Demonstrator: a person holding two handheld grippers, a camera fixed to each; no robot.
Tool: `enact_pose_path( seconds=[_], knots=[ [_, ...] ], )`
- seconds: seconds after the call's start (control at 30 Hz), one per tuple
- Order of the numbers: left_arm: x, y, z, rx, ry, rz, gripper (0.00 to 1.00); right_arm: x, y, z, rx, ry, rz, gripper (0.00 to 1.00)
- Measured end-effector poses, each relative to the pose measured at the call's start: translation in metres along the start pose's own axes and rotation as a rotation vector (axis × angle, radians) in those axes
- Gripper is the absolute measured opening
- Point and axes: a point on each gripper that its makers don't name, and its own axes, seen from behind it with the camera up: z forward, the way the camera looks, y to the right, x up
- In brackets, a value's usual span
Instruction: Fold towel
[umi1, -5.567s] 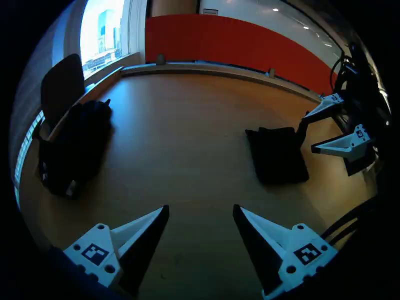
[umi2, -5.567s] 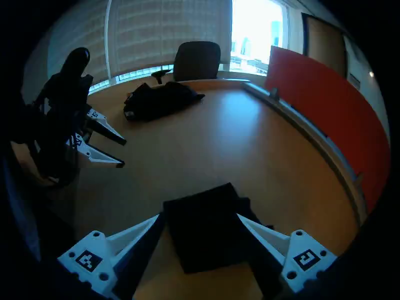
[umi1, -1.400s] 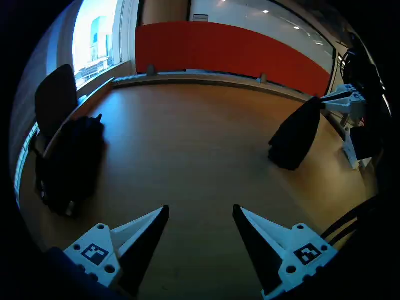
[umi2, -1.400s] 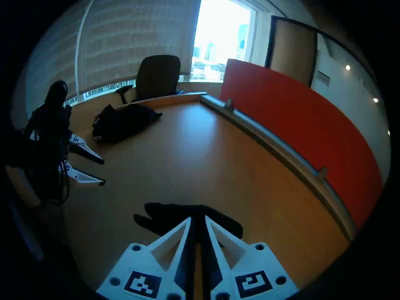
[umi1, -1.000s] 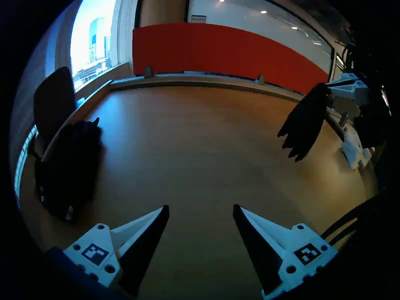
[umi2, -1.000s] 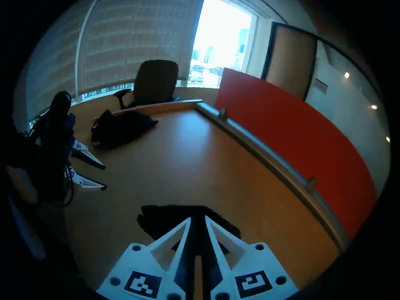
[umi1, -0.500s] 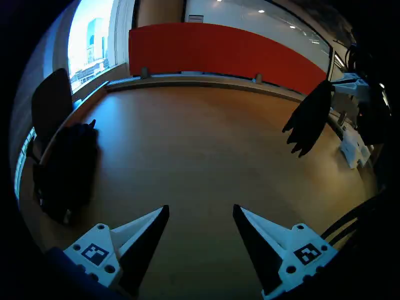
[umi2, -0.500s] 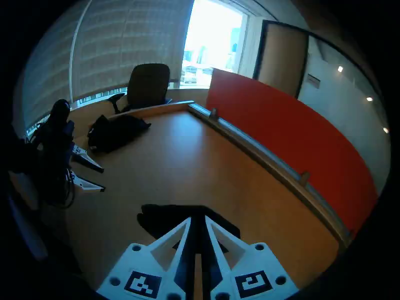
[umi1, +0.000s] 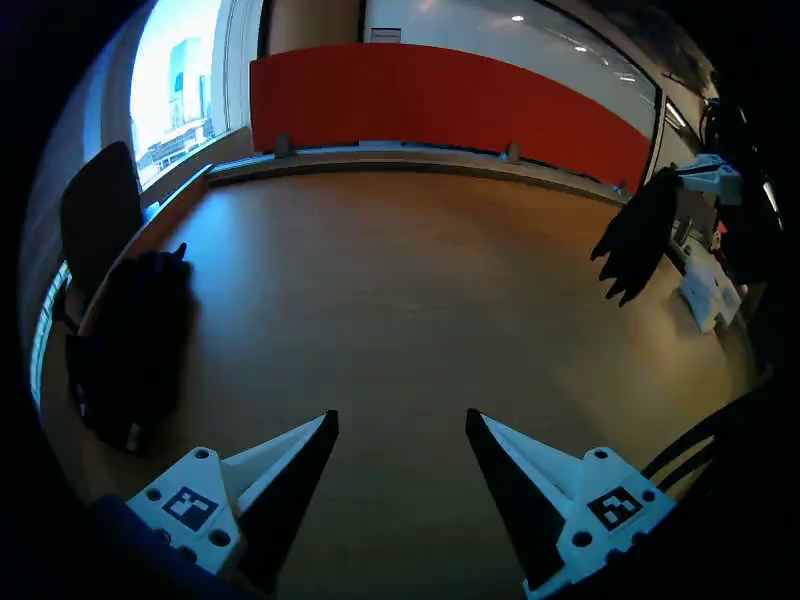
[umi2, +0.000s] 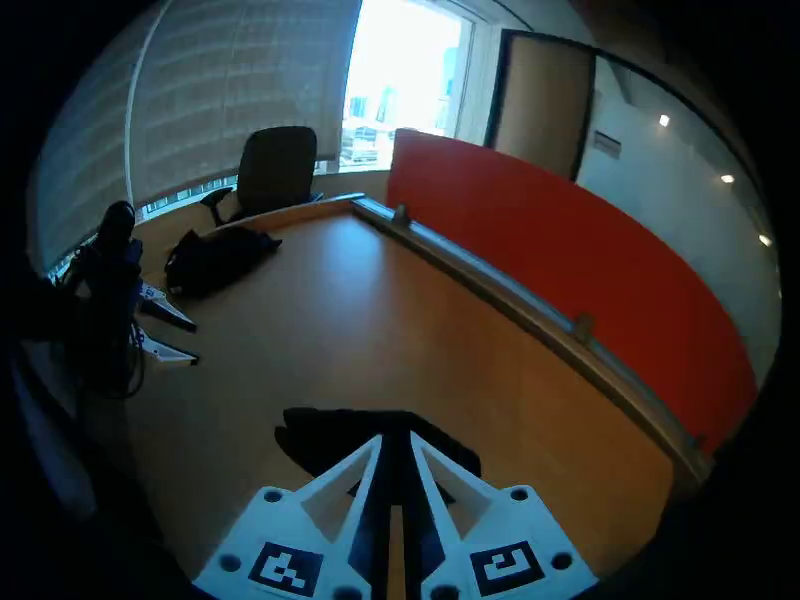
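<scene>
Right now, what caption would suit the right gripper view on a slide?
The right tool shut on a dark towel over the wooden table, left tool open farther off.

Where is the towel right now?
In the left gripper view the dark towel hangs at far right, above the table, pinched by the right gripper.

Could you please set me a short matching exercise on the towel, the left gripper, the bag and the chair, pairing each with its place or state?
Things:
1. towel
2. left gripper
3. bag
4. chair

Places or states:
A. open, holding nothing
B. standing by the window
C. hanging from the shut right gripper
D. lying on the table

Pairs: 1-C, 2-A, 3-D, 4-B
</scene>
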Motion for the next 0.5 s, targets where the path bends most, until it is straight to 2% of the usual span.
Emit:
enact_pose_path(
  seconds=[0.5],
  knots=[
    [-0.001,0.001,-0.003,0.021,-0.006,0.007,0.94,-0.049,0.063,-0.037,-0.05,-0.044,0.035,0.04]
  ],
)
